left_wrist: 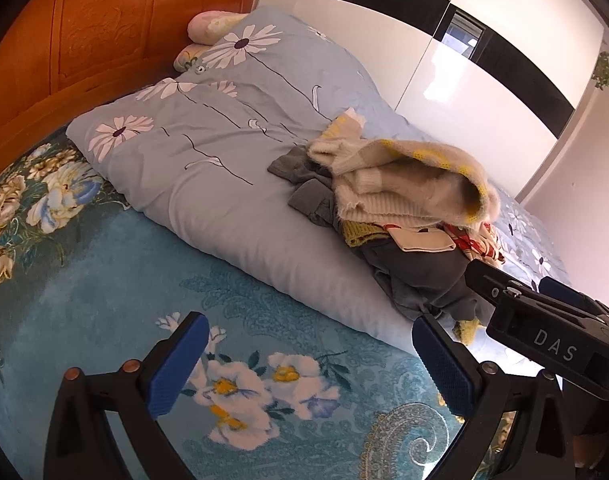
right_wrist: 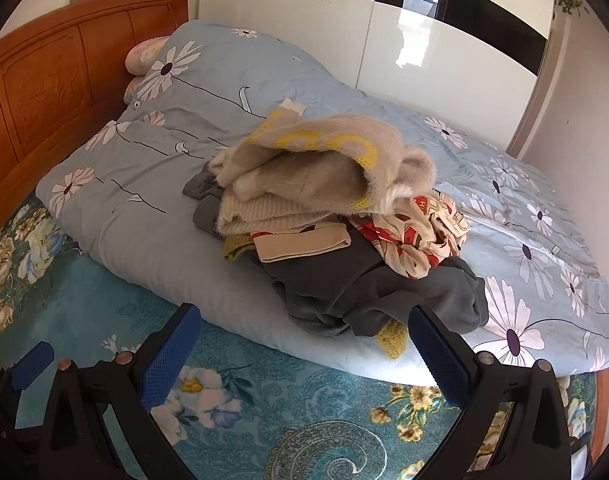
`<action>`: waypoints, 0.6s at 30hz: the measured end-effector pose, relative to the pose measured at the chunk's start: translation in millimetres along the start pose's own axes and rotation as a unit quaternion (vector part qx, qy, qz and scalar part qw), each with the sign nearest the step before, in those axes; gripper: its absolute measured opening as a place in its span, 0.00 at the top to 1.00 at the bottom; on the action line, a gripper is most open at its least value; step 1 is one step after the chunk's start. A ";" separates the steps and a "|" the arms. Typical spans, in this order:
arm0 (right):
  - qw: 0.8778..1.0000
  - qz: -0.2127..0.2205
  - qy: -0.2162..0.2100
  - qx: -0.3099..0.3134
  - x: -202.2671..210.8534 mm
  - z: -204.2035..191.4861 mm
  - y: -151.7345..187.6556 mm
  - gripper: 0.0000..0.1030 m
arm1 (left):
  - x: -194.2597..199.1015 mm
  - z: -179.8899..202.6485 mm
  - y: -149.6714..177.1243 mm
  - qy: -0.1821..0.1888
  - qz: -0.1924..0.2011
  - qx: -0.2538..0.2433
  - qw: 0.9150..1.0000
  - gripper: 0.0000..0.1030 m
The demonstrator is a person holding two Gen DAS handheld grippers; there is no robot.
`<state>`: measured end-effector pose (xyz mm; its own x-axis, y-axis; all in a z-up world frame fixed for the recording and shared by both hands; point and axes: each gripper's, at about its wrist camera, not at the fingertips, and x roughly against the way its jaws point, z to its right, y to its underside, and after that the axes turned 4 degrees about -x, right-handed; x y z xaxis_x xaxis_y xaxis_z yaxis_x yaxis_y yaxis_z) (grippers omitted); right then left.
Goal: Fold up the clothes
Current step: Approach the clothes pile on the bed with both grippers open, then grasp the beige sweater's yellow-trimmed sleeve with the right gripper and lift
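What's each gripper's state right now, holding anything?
Left gripper: open, empty, over the teal blanket.
Right gripper: open, empty, short of the clothes pile.

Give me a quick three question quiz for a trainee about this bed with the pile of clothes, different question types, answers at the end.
1. True or false: the left gripper is shut on a garment.
2. Which garment lies on top of the clothes pile? A) fuzzy beige sweater with yellow pattern B) dark grey garment C) red patterned cloth
3. Fill in: the pile rests on a light blue quilt printed with white ____.

Key:
1. False; both the left and the right gripper are open and empty.
2. A, the fuzzy beige sweater.
3. Flowers.
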<state>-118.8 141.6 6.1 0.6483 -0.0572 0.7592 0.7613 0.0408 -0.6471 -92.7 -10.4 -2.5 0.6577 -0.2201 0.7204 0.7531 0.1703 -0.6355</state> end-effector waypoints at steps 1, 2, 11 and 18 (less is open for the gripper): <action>1.000 -0.001 -0.001 0.001 -1.6 -0.5 -0.4 0.00 | -0.8 -0.5 0.2 0.000 -0.001 -0.001 1.000 0.00; 1.000 -0.003 -0.002 0.002 -3.3 -1.0 -0.9 0.00 | -1.3 -1.5 0.6 0.002 -0.002 0.000 1.000 0.00; 0.999 -0.003 0.043 0.006 -36.4 16.7 -32.6 0.00 | 2.4 -34.7 21.6 -0.009 -0.001 -0.010 1.000 0.00; 0.988 -0.006 0.142 0.052 -85.0 24.1 -84.4 0.00 | 11.0 -65.0 31.0 0.007 0.007 0.029 1.000 0.00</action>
<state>-237.9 167.1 -2.1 0.6220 -0.3362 0.7072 0.7755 0.1394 -0.6158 -63.2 -70.0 -32.3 0.6685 -0.2303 0.7072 0.7435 0.2297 -0.6280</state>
